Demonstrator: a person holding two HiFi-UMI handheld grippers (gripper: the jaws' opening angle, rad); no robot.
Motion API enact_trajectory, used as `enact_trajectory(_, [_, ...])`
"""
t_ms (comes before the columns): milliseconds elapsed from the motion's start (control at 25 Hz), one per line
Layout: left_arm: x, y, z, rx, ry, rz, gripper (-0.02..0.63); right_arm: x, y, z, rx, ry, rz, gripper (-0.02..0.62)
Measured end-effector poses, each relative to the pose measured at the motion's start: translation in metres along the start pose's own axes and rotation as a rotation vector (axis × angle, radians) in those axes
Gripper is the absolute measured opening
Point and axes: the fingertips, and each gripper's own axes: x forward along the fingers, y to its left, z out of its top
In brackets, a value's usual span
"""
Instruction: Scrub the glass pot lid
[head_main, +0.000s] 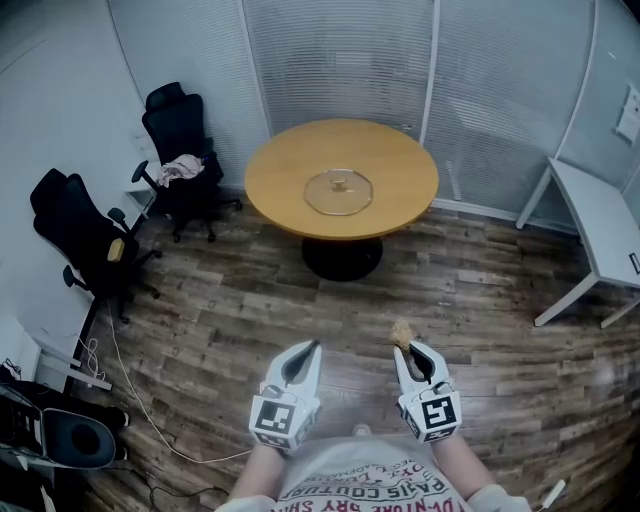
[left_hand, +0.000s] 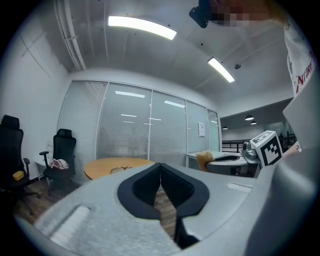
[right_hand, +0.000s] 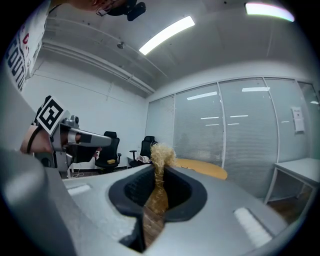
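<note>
Holds the left hand-held gripper (head_main: 308, 350) low in front of the body, jaws pressed together on nothing. Clamps a tan fibrous scrubber (head_main: 402, 331) in the right hand-held gripper (head_main: 407, 352) just beside it, with a frayed tuft poking out past the jaw tips. Stands on a wooden plank floor (head_main: 250, 310), well apart from the round wooden tabletop (head_main: 290, 170) ahead. Finds the glass pot lid (head_main: 339, 192) lying flat near the middle of that tabletop, knob up, touched by neither hand-held gripper. Sees a black office chair (head_main: 178, 120) with a cloth (head_main: 178, 170) on its seat off to the left, a second black chair (head_main: 80, 235) nearer, and a white desk (head_main: 600, 215) at the right
</note>
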Motion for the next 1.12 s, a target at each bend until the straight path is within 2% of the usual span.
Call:
enact_trajectory(360, [0.042, -0.002, -0.012, -0.033, 0.013, 0.057, 0.008, 0.013, -0.044, -0.026, 0.011, 0.034, 0.03, 0.051])
enact_trajectory(520, [0.06, 0.008, -0.018, -0.041, 0.028, 0.057, 0.008, 0.034, -0.065, -0.036, 0.048, 0.058, 0.012, 0.051])
enact_trajectory(720, [0.085, 0.045, -0.029, -0.061, 0.046, 0.085, 0.008, 0.074, -0.074, -0.045, 0.053, 0.087, 0.01, 0.051])
enact_trajectory(880, [0.128, 0.082, -0.037, -0.074, 0.06, 0.064, 0.008, 0.124, -0.089, -0.052, 0.05, 0.103, -0.012, 0.052])
enact_trajectory(1120, [0.205, 0.164, -0.017, -0.061, 0.042, 0.032, 0.008, 0.226, -0.118, -0.034, 0.063, 0.1, -0.062, 0.052])
